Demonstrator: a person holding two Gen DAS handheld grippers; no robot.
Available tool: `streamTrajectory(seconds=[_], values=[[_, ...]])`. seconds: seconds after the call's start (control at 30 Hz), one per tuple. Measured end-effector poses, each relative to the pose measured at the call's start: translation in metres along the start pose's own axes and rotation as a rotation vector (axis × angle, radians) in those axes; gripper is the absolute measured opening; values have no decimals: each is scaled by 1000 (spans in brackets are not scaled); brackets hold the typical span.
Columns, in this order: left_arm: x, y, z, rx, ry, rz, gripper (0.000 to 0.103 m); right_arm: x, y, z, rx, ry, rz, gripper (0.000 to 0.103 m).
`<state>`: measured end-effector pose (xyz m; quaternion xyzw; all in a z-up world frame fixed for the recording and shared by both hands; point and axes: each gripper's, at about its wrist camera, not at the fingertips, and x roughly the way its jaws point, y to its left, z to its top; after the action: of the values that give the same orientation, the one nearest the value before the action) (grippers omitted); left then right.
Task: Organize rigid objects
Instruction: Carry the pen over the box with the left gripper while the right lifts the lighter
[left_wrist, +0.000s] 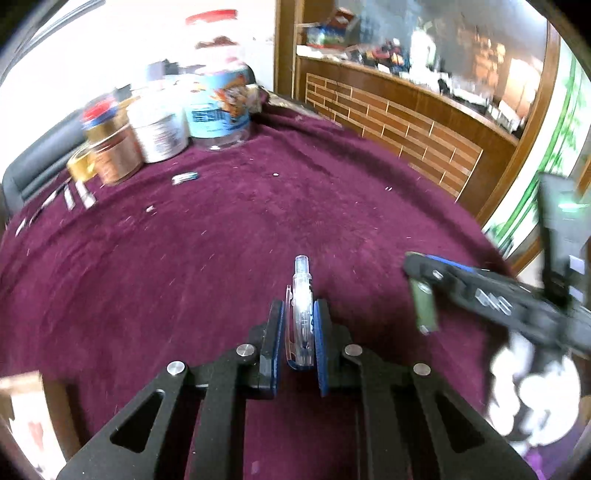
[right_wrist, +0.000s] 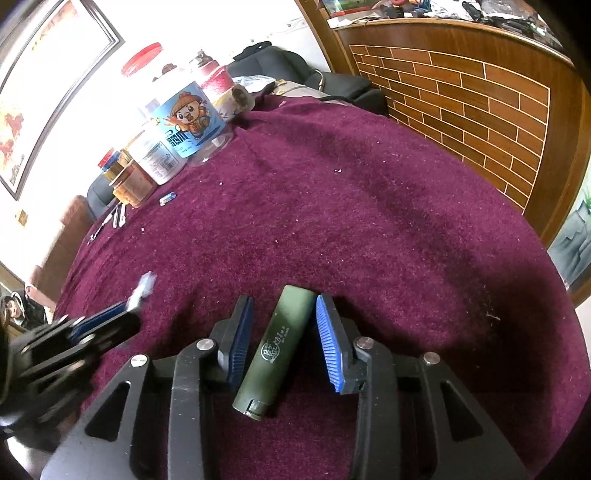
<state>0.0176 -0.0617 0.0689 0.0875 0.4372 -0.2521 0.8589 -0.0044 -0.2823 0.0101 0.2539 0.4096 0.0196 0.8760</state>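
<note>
Meanwhile, left gripper tilts downward — fingers clamping clear tube.

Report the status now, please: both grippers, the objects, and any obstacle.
Left gripper shut on clear plastic pen-like tube. Right gripper open around olive-green cylindrical lighter, pads apart from it. Maroon cloth ahead bare; jars far back.

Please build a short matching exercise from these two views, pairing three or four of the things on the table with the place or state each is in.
Things:
1. clear plastic item
2. green lighter
3. cartoon-label jar
4. small blue item

Places or states:
A. lying on the maroon cloth near the jars
B. clamped in the left claw
C. standing at the table's far edge
D. between the open pads of the right claw

Pairs: 1-B, 2-D, 3-C, 4-A
</note>
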Motion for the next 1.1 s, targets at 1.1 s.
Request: streamTrajectory(seconds=[1.1], values=[[-189,152,-214,-512,-230,45,12,6,61,-18,-267,119,-327,19]])
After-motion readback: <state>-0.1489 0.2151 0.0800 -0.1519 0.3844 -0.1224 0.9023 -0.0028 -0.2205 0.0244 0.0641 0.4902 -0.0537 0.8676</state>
